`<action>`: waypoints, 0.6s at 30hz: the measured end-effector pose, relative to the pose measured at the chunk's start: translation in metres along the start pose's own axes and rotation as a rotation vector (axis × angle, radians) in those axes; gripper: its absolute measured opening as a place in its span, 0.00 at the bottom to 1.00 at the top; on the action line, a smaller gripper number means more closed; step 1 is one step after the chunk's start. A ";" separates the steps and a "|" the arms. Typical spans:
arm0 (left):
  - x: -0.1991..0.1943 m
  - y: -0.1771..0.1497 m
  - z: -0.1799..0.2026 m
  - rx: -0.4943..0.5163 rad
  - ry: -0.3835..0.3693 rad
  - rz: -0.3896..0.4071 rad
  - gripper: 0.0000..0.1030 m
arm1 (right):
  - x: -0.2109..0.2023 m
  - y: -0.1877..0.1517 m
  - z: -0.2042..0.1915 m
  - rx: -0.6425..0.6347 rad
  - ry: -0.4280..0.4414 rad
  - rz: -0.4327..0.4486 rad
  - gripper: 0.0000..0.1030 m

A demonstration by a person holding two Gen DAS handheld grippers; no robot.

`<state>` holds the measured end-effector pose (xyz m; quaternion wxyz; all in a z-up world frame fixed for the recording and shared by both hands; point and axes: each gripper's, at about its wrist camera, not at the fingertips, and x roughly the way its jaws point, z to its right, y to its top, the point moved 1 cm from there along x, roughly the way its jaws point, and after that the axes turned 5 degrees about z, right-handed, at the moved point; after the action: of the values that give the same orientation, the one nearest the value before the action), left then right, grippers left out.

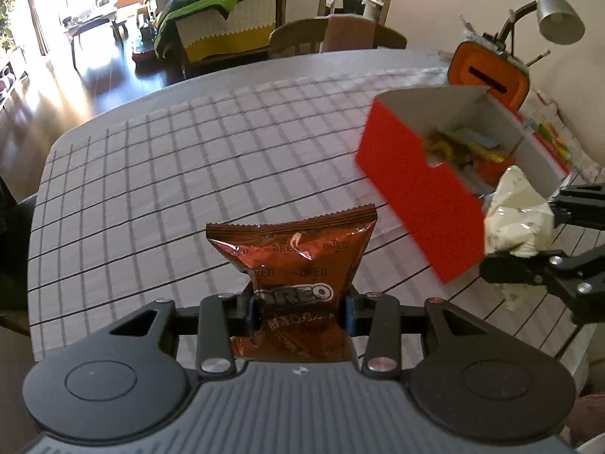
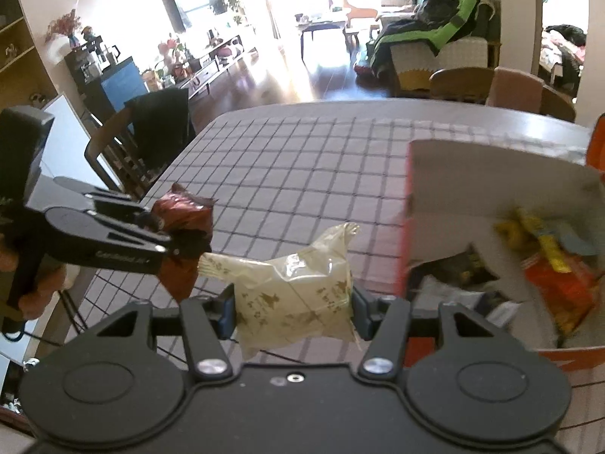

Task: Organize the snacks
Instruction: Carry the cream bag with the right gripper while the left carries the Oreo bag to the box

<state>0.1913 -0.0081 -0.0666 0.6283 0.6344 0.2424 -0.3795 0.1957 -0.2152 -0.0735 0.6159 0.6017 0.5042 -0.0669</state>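
On my left, the left gripper point(image 1: 298, 312) has its blue pads pressed into the waist of a brown Oreo packet point(image 1: 293, 261). The foil is pinched narrow where they meet it, and the packet stands upright above the jaws, clear of the checked tablecloth point(image 1: 181, 174) beneath. From the right wrist camera I see that same gripper side-on at the left edge, with the brown packet crumpled at its tips and a hand point(image 2: 28, 287) wrapped round its handle.

Toward the middle, the cloth lies bare — only grid lines, running to the far rim of the table point(image 1: 264, 64), where a wooden chair point(image 1: 332, 36) stands behind.

To the right, my right gripper point(image 2: 293, 310) is clamped on a pale cream snack pouch point(image 2: 295, 295). Its pads bite both flanks and the sealed end sticks out up and to the left. In the left wrist view that pouch hangs just in front of the near corner of the red box point(image 1: 419, 185).

The box is open-topped and white inside, and it looks tilted through the lens. Loose snacks point(image 2: 544, 249) — yellow and orange wrappers among them — lie in its bottom. Behind it stands an orange container point(image 1: 487, 75) with a dark slot, and a grey desk lamp point(image 1: 556, 13) rises at the far right edge.
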 end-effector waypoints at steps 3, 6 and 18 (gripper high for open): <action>-0.002 0.009 0.023 -0.003 0.002 0.011 0.38 | -0.012 0.004 0.017 -0.006 -0.012 0.017 0.54; -0.002 0.019 0.047 0.001 -0.003 0.021 0.39 | -0.021 0.008 0.034 -0.010 -0.032 0.024 0.54; 0.021 0.060 0.129 0.042 0.006 0.038 0.39 | -0.036 0.010 0.095 -0.014 -0.117 0.028 0.54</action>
<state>0.2283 -0.1439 -0.0360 0.6211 0.6532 0.2243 -0.3705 0.2372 -0.3082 -0.0639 0.6496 0.5994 0.4591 -0.0898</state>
